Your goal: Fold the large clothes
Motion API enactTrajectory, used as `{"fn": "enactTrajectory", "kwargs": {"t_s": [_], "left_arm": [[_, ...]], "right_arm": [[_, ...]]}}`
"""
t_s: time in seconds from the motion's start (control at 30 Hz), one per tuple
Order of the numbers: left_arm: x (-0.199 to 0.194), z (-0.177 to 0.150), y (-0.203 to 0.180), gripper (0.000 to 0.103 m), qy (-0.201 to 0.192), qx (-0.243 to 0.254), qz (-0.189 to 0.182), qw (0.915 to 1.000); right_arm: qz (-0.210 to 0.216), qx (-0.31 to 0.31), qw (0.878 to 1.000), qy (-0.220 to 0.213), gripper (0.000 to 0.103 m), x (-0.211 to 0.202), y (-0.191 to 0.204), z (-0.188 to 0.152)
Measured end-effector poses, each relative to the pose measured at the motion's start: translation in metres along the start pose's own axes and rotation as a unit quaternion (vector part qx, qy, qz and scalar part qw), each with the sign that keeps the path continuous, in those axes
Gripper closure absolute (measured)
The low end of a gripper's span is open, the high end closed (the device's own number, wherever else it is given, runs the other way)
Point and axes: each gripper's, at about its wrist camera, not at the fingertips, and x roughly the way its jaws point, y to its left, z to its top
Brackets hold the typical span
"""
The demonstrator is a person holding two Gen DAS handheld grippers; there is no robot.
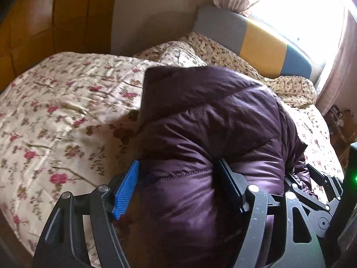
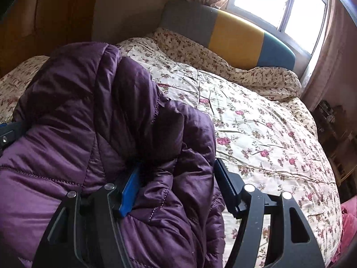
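Observation:
A puffy purple quilted jacket (image 1: pixel 212 116) lies bunched on the floral quilt (image 1: pixel 55 111) of a bed. My left gripper (image 1: pixel 178 167) straddles one end of it. The black finger on the right digs into the padding, while the blue pad (image 1: pixel 127 192) on the left shows its ribbed face bare beside the fabric. In the right wrist view the jacket (image 2: pixel 78 111) fills the left half. My right gripper (image 2: pixel 176 167) is shut on a thick fold, its blue pad (image 2: pixel 129 194) sunk into the cloth. Each gripper shows at the edge of the other's view.
The bed's grey, yellow and blue headboard (image 2: pixel 236 35) stands under a bright window (image 2: pixel 290 4) with curtains. A rumpled floral sheet (image 2: pixel 267 78) lies along the headboard. A wooden wardrobe (image 1: pixel 44 22) stands at the left, shelves (image 2: pixel 334 134) at the right, pink cloth (image 2: pixel 348 223) beside the bed.

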Motion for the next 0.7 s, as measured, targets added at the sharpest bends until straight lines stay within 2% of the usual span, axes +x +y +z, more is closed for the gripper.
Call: {"fn": "enactTrajectory", "kwargs": {"t_s": [0.27,0.47,0.7], "left_arm": [[-0.026,0.001,-0.001,0.032,-0.018,0.007,0.008,0.9998],[-0.028,0.019,0.006,0.032,-0.02,-0.011,0.004,0.9997],[-0.017,0.04,-0.002,0.032,-0.019,-0.016,-0.003,0.9997]], "right_arm": [[-0.002,-0.002,1.0,-0.01,0.036,-0.018,0.002,0.012],[-0.007,0.013,1.0,-0.015,0.036,-0.03,0.001,0.032],[-0.027,0.011,1.0,-0.009,0.037,-0.018,0.004,0.055]]}}
